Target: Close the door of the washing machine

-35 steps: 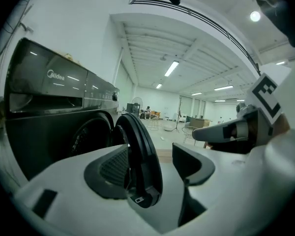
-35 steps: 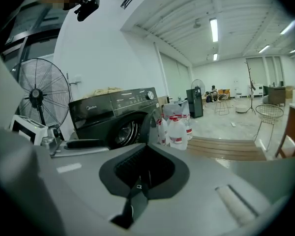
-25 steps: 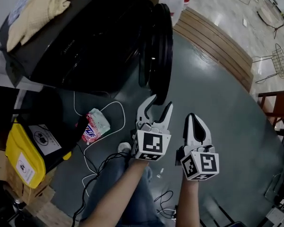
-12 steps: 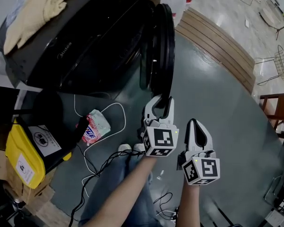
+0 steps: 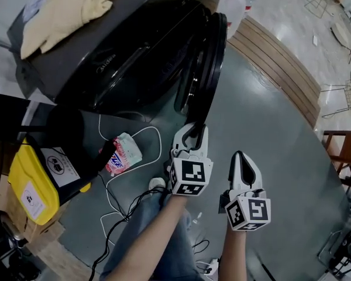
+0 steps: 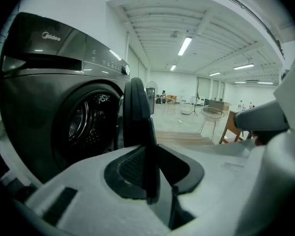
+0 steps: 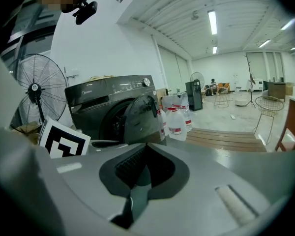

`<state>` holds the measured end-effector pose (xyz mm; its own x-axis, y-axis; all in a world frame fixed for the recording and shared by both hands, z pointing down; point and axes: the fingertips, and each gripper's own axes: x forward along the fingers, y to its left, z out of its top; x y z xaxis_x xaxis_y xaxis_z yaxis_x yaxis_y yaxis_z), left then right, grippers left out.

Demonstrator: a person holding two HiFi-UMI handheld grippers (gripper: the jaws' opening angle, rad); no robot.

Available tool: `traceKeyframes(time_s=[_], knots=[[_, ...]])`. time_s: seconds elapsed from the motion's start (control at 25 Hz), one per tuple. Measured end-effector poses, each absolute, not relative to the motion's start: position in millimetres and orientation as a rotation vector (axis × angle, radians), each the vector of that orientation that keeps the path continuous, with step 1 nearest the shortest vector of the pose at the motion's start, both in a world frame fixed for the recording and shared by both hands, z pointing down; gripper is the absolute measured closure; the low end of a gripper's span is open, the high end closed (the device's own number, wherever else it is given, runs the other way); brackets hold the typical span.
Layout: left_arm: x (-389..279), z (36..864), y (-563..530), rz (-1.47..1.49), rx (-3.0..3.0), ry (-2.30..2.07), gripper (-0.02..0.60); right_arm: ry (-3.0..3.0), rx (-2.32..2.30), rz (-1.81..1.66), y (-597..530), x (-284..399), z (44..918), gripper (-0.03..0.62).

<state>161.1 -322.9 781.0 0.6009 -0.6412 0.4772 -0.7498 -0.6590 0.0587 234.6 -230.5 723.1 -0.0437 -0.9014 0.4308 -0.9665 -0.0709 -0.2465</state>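
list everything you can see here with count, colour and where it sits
washing machine: 1, dark grey, upper left
door: 1, black, swung open, edge-on at the machine's right
cloth: 1, pale yellow, on top of the machine
bag: 1, yellow, on the floor at far left
packet: 1, red and white, on the floor in front of the machine
bottles: at least 3, clear with red labels, beside the machine
fan: 1, black, left of the machine in the right gripper view
wooden planks: 1 strip, brown, floor at upper right
wire chair: 1, pale, far right
left gripper: 1, white, jaws closing, the door's edge between them
right gripper: 1, white, jaws together, empty
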Motion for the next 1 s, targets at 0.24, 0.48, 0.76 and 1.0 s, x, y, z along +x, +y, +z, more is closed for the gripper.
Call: traceKeyframes(time_s=[0.24,0.48,0.76,1.0], knots=[[95,781,-362,0.664,2.506,-1.204,0.518,-2.122,1.988,0.753,-267,199,717,0.581],[39,780,-407,0.705,2.481,-1.261,0.516,-2.207,1.883,0.749,-308,159,714,0.580],[21,778,-425,0.716,2.509,-1.245,0.510,-2.223,1.824,0.763,-329,134,725,0.581],[18,777,-431,0.680,2.500,-1.234,0.508,-2.221,1.819,0.755,-339,133,726,0.581]])
